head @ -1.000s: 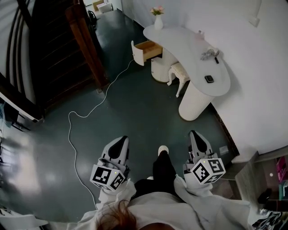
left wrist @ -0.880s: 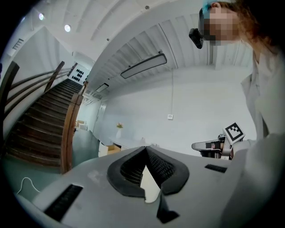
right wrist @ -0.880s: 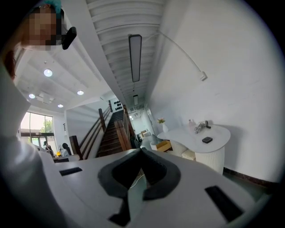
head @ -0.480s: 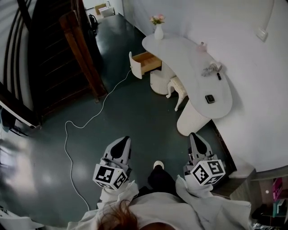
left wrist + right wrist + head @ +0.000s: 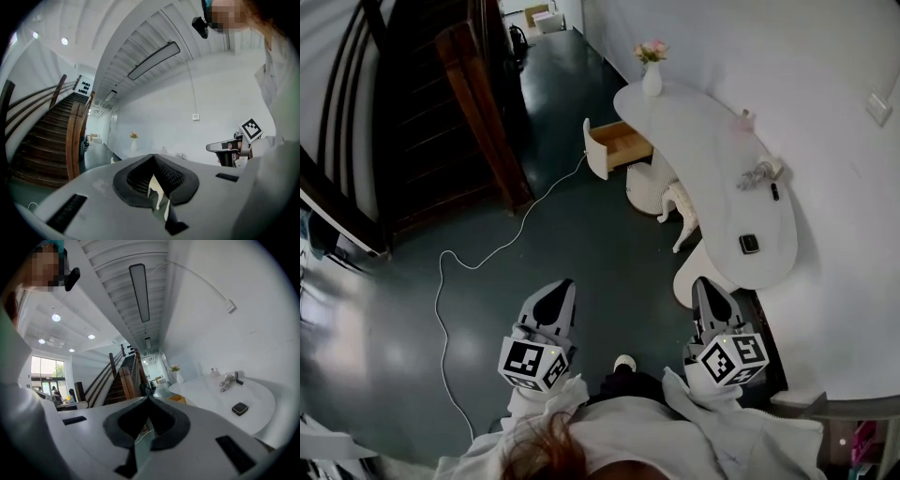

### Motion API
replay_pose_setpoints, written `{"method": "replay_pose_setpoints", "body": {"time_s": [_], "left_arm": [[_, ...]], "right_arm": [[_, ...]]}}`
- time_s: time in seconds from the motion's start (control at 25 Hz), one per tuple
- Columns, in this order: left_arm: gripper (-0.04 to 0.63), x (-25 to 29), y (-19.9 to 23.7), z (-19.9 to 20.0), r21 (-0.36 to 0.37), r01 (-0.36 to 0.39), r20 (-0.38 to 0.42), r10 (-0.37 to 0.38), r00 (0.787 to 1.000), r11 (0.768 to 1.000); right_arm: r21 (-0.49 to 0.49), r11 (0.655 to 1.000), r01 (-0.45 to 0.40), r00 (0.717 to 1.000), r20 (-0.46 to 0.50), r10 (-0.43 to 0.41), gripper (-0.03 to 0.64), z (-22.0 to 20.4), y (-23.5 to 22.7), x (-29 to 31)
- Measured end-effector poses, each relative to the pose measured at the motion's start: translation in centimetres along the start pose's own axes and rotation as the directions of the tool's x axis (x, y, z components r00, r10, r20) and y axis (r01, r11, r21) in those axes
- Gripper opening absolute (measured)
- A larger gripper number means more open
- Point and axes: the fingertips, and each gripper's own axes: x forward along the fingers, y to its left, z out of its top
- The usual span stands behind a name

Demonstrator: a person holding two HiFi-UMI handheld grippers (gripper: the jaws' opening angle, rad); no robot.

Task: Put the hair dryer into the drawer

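Both closed, empty: left gripper (image 5: 560, 286), right gripper (image 5: 704, 283) | hair dryer (image 5: 758, 172) on desk (image 5: 698, 122) | drawer (image 5: 620, 145) open

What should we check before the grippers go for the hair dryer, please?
1. Drawer open: ok, pulled out at the far end of the white table.
2. Hair dryer free to grasp: ok, lying uncovered on the tabletop.
3. Left gripper empty: ok, jaws together on nothing.
4. Right gripper empty: ok, jaws together on nothing.
5. Jaws open for the grasp: not ok, both are shut.
6. Hair dryer within reach: not ok, both grippers hang over the floor, short of it.
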Motion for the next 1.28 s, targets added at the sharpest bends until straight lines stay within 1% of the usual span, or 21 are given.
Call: {"method": "replay_pose_setpoints", "body": {"time_s": [0.12,0.24,0.36,0.48,0.64,0.84,1.0,1.16,1.28], "left_arm": [[0.011,1.6,0.6,-0.1,-0.014,-0.032,-0.004,0.032,0.999,0.999],[0.011,3.1,0.5,0.0,-0.007,-0.046,-0.003,0.046,0.999,0.999],[0.011,4.2,0.6,-0.3,-0.01,-0.067,-0.002,0.067,0.998,0.998],[0.011,4.7,0.7,-0.3,-0.013,-0.09,0.002,0.09,0.996,0.996],[0.011,4.6,0.8,-0.1,0.01,-0.115,0.002,0.115,0.993,0.993],[0.011,4.6,1.4,-0.7,0.005,-0.113,-0.028,0.113,0.993,0.994],[0.011,5.5,1.9,-1.3,0.001,-0.098,-0.032,0.098,0.995,0.995],[0.011,7.4,2.4,-1.8,-0.012,-0.071,-0.029,0.071,0.997,0.997],[0.011,9.3,3.3,-1.7,-0.019,-0.06,-0.022,0.06,0.998,0.998]], "right_arm": [[-0.002,1.0,-0.021,1.0,-0.008,0.021,0.051,0.4,-1.1,1.5],[-0.016,0.999,-0.041,0.999,-0.004,0.041,0.051,1.1,-1.9,2.6],[-0.013,0.998,-0.059,0.998,-0.015,0.058,0.051,0.9,-2.7,3.5],[-0.01,0.997,-0.082,0.996,-0.029,0.081,0.051,0.7,-3.0,4.2],[-0.01,0.994,-0.106,0.994,-0.023,0.105,0.051,1.0,-2.5,4.9],[0.025,0.993,-0.115,0.992,-0.053,0.116,0.05,-0.4,-1.6,5.1],[0.04,0.994,-0.099,0.993,-0.063,0.102,0.051,-1.3,-1.8,5.4],[0.04,0.997,-0.069,0.996,-0.053,0.071,0.051,-1.3,-2.9,6.5],[0.047,0.996,-0.074,0.996,-0.052,0.077,0.051,-0.9,-3.1,8.2]]}}
